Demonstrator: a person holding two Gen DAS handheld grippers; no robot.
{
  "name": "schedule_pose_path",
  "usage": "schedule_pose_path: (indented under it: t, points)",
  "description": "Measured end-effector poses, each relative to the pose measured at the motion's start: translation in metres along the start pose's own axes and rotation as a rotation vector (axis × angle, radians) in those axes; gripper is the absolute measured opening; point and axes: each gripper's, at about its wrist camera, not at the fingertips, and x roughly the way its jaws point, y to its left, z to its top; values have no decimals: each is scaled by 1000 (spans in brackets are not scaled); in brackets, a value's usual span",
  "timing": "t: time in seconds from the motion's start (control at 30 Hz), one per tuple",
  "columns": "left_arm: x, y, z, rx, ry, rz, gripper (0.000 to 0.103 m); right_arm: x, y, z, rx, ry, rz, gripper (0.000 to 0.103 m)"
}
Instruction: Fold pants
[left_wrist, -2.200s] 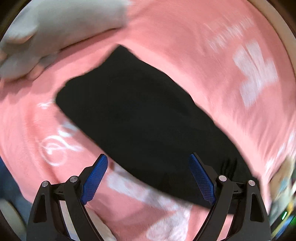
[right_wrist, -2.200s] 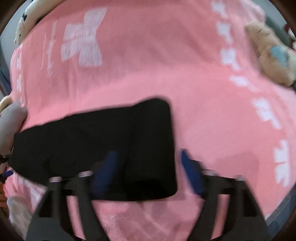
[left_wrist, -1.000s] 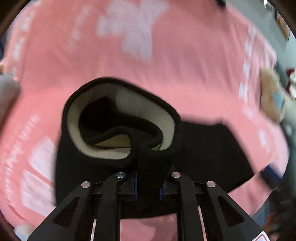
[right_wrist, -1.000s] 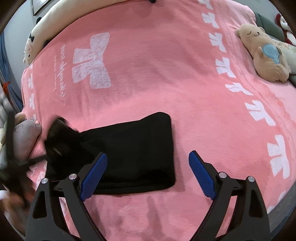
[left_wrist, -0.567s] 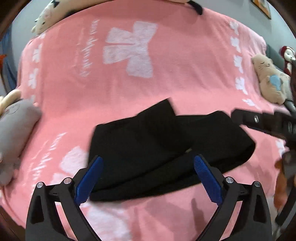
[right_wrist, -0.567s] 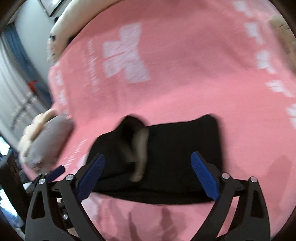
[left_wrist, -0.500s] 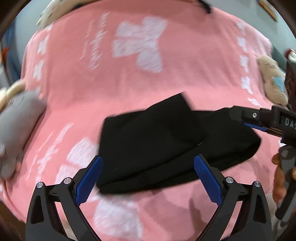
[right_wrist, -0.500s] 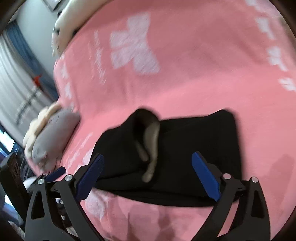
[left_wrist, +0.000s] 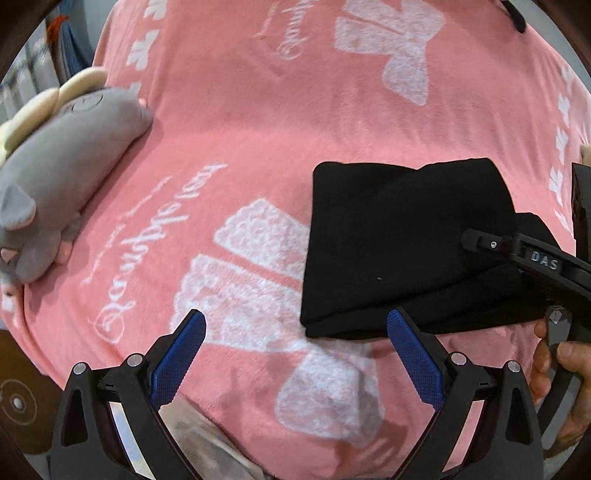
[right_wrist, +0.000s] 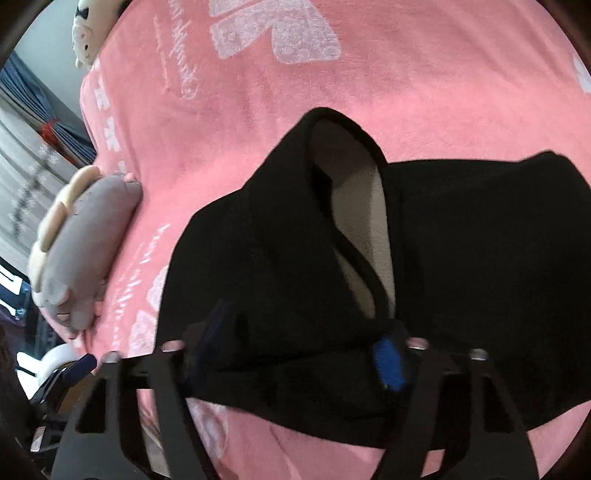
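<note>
The black pants (left_wrist: 399, 243) lie folded on the pink blanket (left_wrist: 258, 122), right of centre in the left wrist view. My left gripper (left_wrist: 295, 350) is open and empty, hovering beside the pants' left front corner. In the right wrist view the pants (right_wrist: 461, 258) fill the frame, with a cream fleece lining (right_wrist: 365, 225) showing at an open cuff. My right gripper (right_wrist: 303, 350) reaches into the near edge of the fabric with its jaws partly closed and blurred; its arm also shows in the left wrist view (left_wrist: 524, 258).
A grey plush cat (left_wrist: 62, 177) lies at the blanket's left edge, also seen in the right wrist view (right_wrist: 85, 243). White bow prints and script mark the blanket. The bed's front edge runs just under my left gripper. Curtains (right_wrist: 33, 155) hang at far left.
My left gripper let go of the folded-over leg and pulled back to the left, open. My right gripper moved in onto the pants' near edge and its jaws narrowed.
</note>
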Motion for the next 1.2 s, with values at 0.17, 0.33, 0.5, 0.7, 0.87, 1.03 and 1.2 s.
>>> schedule_pose_path:
  t: [0.17, 0.33, 0.5, 0.7, 0.87, 1.03, 1.2]
  points:
    - [7, 10, -1, -27, 21, 19, 97, -16, 28, 3, -77, -47, -3, 29]
    - [10, 9, -1, -21, 30, 36, 97, -89, 58, 22, -156, -208, 34, 29]
    - [8, 1, 0, -10, 22, 20, 97, -138, 9, 12, -128, -291, -135, 32]
    - [18, -26, -1, 19, 51, -30, 97, -101, -109, -29, 148, -133, -206, 33]
    - [13, -48, -2, 71, 36, -36, 97, -136, -92, -13, 113, -248, -192, 91]
    - [17, -55, -3, 57, 57, -51, 97, -109, -90, 12, 43, -197, -196, 83]
    - [17, -54, -2, 45, 60, -48, 97, -69, -99, 8, 18, -98, -197, 29]
